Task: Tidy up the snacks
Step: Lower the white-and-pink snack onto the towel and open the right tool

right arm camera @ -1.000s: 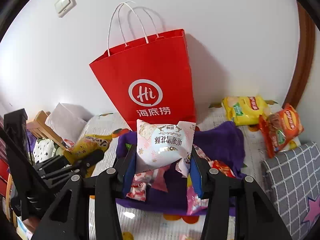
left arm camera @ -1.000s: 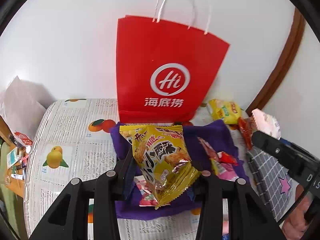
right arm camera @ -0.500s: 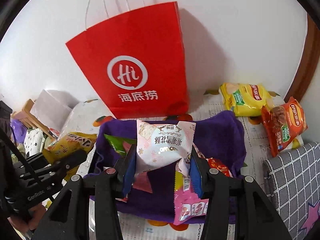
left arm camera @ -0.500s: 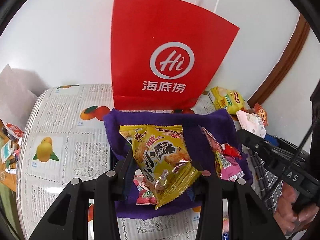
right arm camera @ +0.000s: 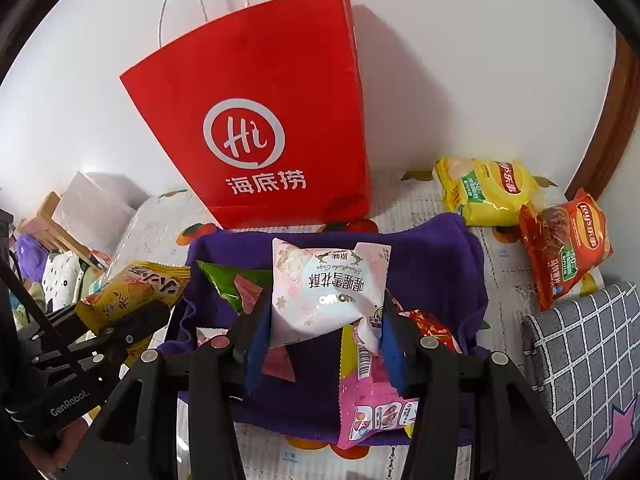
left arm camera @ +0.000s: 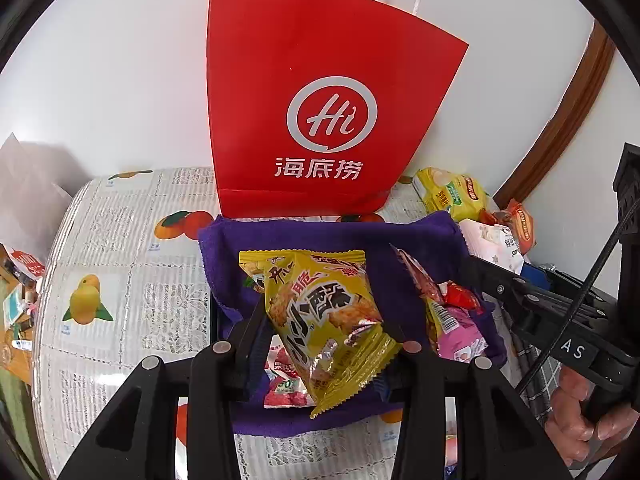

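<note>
So your left gripper is clamping a yellow snack packet, jaws pinched in tight on its sides, and the packet is sticking up and tilting a bit, hanging over the purple basket. Your right gripper is squeezing a white and pink snowflake-crisp packet, jaws only partway closed because the packet is puffy, and it's hovering over that same basket.

In the basket you're looking at a green packet on the left side, a red packet on the right, and a pink packet draping over the near rim. In the left wrist view there's also a strawberry-print packet peeking out under the yellow one.

Just behind the basket, at the far edge, the red paper bag is standing upright against the white wall, white logo facing you. To the right of the bag a yellow chip bag is lying on the fruit-print tablecloth, and a red chip bag is sitting next to it, nearer, leaning by the grey checked cushion.

Your right hand is showing at the right edge of the left wrist view.
</note>
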The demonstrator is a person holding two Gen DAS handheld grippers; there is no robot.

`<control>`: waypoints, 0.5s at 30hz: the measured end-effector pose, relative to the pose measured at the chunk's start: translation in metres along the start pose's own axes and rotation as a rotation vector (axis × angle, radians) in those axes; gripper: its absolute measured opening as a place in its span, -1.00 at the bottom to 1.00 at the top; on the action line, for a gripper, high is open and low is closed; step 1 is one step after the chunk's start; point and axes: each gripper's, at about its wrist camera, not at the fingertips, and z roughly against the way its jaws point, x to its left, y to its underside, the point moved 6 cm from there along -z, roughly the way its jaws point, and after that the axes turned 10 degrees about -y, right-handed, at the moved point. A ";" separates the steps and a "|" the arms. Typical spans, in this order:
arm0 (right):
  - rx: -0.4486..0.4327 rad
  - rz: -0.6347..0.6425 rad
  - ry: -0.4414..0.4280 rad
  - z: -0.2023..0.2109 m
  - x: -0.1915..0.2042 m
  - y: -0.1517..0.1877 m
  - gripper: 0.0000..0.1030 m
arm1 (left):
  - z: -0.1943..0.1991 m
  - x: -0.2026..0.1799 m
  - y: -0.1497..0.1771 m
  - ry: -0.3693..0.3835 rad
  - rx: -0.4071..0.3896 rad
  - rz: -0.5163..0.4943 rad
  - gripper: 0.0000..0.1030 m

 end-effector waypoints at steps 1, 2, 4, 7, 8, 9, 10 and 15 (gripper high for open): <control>0.007 -0.003 0.000 -0.003 -0.001 0.001 -0.04 | -0.001 0.001 0.000 -0.007 0.001 0.001 -0.23; 0.013 -0.004 0.000 -0.005 0.000 0.002 -0.04 | -0.002 0.003 0.000 -0.009 0.003 0.006 -0.23; 0.029 -0.002 0.001 -0.011 -0.001 0.004 -0.04 | -0.004 0.004 0.000 -0.005 0.011 0.020 -0.23; 0.059 -0.007 -0.004 -0.020 0.000 0.007 -0.04 | -0.005 0.005 0.000 0.002 0.017 0.019 -0.23; 0.070 -0.009 -0.008 -0.024 -0.001 0.009 -0.04 | -0.005 0.005 0.000 -0.001 0.016 0.023 -0.23; 0.083 -0.010 -0.011 -0.028 0.000 0.011 -0.04 | -0.005 0.006 0.000 -0.004 0.014 0.026 -0.23; 0.096 -0.012 -0.012 -0.032 -0.001 0.013 -0.04 | -0.004 0.007 0.000 -0.004 0.014 0.030 -0.23; 0.143 -0.018 0.007 -0.049 -0.003 0.019 -0.04 | -0.001 0.013 -0.002 0.017 0.015 0.052 -0.23</control>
